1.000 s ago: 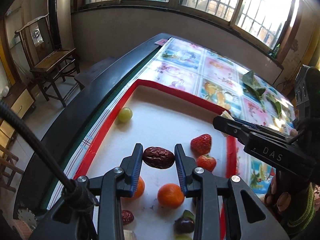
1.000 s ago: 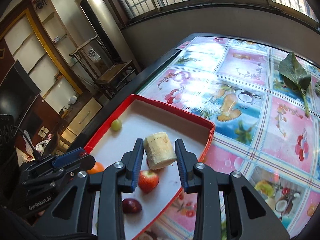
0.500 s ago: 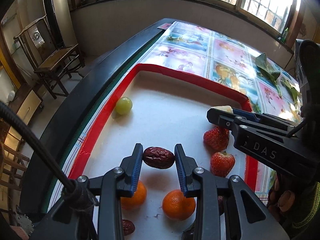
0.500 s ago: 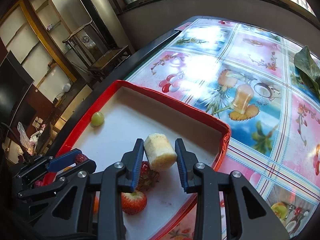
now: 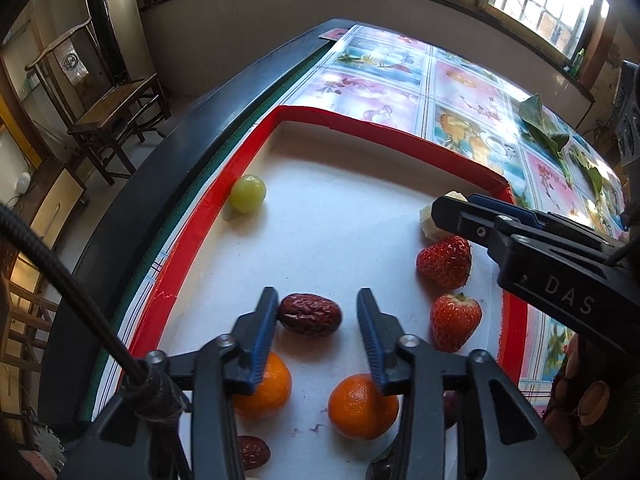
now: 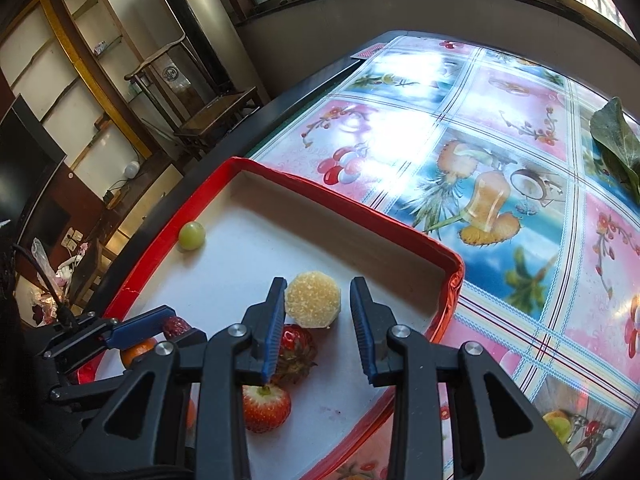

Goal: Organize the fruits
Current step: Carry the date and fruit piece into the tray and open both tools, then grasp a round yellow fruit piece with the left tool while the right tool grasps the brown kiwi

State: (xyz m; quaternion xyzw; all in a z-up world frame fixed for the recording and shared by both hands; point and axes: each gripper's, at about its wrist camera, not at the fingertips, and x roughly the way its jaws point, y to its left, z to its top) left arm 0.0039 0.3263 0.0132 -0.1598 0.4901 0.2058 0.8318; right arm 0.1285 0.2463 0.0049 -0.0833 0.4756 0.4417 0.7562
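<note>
Two hand-held grippers work over one table (image 5: 460,80) with a glossy fruit-print cloth; beyond its dark far edge, well up and left of both claws, stands a wooden chair (image 5: 116,108). A red-rimmed tray (image 5: 384,132) with a white floor lies directly under both claws.

The left gripper (image 5: 317,300) points steeply down into the near part of the tray. Its jaws are opening: the left pad touches the date, the right pad stands clear of it. The right gripper (image 6: 319,282) reaches in from the left claw's right side, and its dark body hides part of the tray's right rim in the left wrist view.

A large green leaf (image 5: 544,128) lies on the cloth, well beyond the right claw and to its right. Two oranges (image 5: 264,390) (image 5: 362,406) sit behind the left claw's fingertips, each partly covered by a finger. Two strawberries (image 5: 444,260) (image 5: 456,322) lie just right of the left claw and directly beneath the right one.

The banana piece (image 6: 313,300), cut face up, sits between the right claw's fingers. It lies against the left pad, and a sliver of gap appears at the right pad, so whether it is clamped cannot be told.

The wrinkled red date (image 5: 310,314) lies on the tray floor between the left fingers. A green grape (image 5: 248,193) rests against the left rim, well ahead of both claws.
</note>
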